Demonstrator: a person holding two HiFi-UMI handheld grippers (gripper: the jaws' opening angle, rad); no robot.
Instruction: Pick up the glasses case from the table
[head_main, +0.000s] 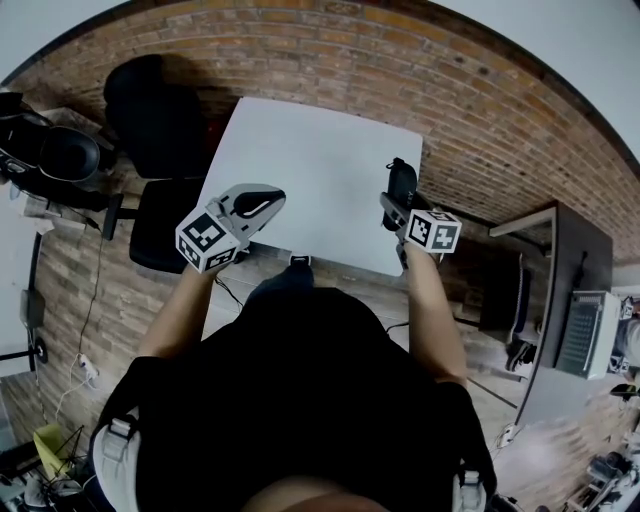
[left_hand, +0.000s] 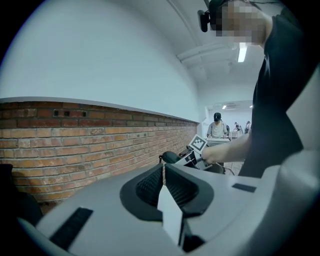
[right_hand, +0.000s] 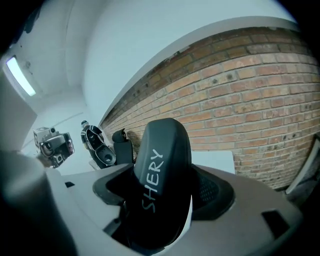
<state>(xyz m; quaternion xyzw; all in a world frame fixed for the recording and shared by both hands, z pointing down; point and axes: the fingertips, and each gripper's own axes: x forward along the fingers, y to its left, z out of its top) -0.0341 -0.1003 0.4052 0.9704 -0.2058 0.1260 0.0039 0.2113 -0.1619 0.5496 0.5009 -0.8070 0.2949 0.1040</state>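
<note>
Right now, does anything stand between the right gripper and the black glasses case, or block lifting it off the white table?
Nothing visible does. The black hard-shell glasses case is clamped between the jaws of the right gripper and looks raised off the white table.

Both my forearms reach forward; my left gripper (head_main: 268, 200) has its jaws together, empty, and my right gripper (head_main: 398, 195) clamps the case (right_hand: 160, 170) between its jaws.
</note>
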